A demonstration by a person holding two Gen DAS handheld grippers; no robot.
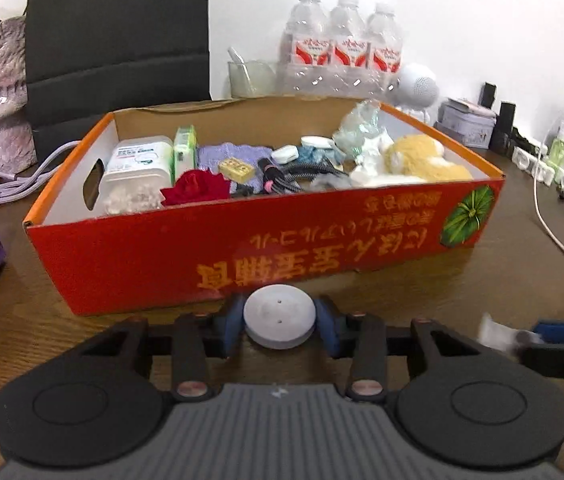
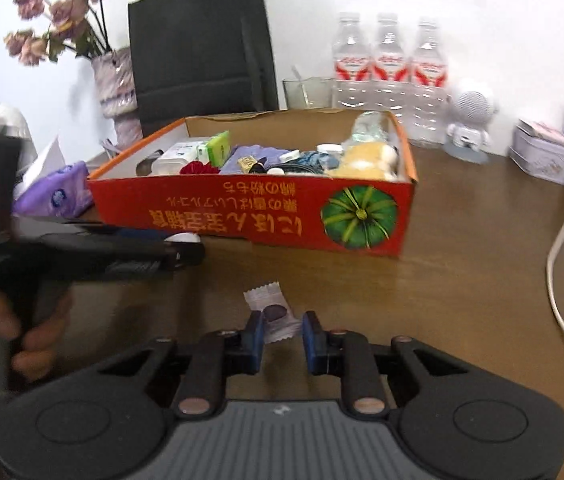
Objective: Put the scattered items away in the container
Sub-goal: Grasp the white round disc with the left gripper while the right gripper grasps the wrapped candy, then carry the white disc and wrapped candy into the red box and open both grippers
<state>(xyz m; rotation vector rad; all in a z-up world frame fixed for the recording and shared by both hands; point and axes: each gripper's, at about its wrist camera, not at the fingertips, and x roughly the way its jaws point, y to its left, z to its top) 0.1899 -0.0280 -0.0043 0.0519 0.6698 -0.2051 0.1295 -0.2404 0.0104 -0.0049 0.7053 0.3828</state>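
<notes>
Now both tongs grip low, ready to lift—left gripper (image 1: 279, 322) clamps a grey disc (image 1: 279, 316); right gripper (image 2: 282, 330), narrow, straddles a snack packet (image 2: 272, 312)—red box (image 2: 250, 216) ahead.

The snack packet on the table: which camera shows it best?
The right wrist view: the packet lies whole between the right gripper's fingers. The left wrist view shows only a blurred white scrap at its right edge.

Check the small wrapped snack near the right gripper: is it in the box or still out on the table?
Out. The wrapped snack lies on the table, in front of the red box, between the right gripper's fingers.
</notes>
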